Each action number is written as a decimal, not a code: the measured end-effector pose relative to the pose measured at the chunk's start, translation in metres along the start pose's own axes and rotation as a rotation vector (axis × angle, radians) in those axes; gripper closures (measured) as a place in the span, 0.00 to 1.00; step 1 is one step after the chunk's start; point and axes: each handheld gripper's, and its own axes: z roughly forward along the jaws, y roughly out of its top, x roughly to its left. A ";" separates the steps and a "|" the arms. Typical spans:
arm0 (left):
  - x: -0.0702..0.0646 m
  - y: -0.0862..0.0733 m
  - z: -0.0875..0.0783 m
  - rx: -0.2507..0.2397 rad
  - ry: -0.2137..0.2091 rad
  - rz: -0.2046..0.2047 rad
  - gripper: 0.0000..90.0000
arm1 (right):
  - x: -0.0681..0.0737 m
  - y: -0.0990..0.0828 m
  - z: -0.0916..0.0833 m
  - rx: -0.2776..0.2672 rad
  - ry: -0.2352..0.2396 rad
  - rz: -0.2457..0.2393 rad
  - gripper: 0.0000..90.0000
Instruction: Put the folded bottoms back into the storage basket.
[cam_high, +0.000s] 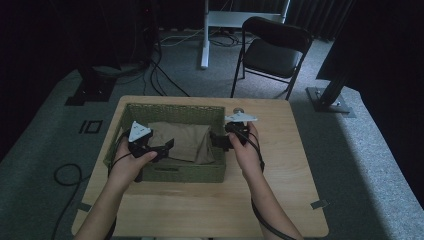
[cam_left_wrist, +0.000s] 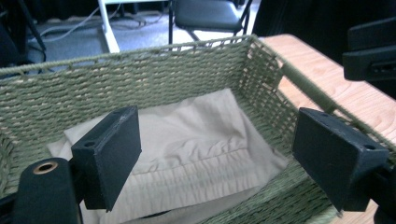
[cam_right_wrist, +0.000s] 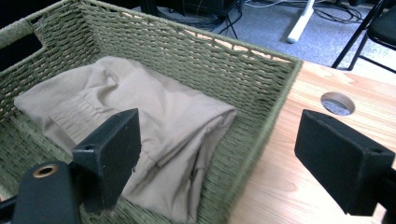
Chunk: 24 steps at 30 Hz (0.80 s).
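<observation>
Inspection finds both jaw pairs spread and empty, the left gripper (cam_high: 166, 146) over the green woven basket (cam_high: 180, 172) and the right gripper (cam_high: 220, 140) astride its right wall; each should likely descend onto the folded beige garment (cam_high: 180, 140) inside before closing.

We see our two forearms bare at the bottom of the high view, no sleeves on them, each hand around a black gripper: the left gripper (cam_high: 167, 145) at centre left and the right gripper (cam_high: 216, 140) at centre, each topped by a pale grey three-cornered plate. A black cable trails from each back toward the lower edge of the frame. In both gripper views the jaws are blocky matt black pads with small screw holes, and a black cylinder with a brass-coloured bore sits at lower left.
</observation>
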 end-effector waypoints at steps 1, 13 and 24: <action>-0.001 -0.001 -0.002 -0.019 0.011 -0.003 0.18 | -0.002 -0.002 -0.003 -0.004 0.001 -0.007 0.15; -0.014 -0.018 -0.019 -0.030 -0.038 0.012 0.18 | -0.027 -0.029 -0.039 -0.034 -0.046 -0.007 0.15; -0.026 -0.039 -0.031 -0.035 -0.056 0.020 0.18 | -0.039 -0.063 -0.048 -0.017 -0.065 0.005 0.15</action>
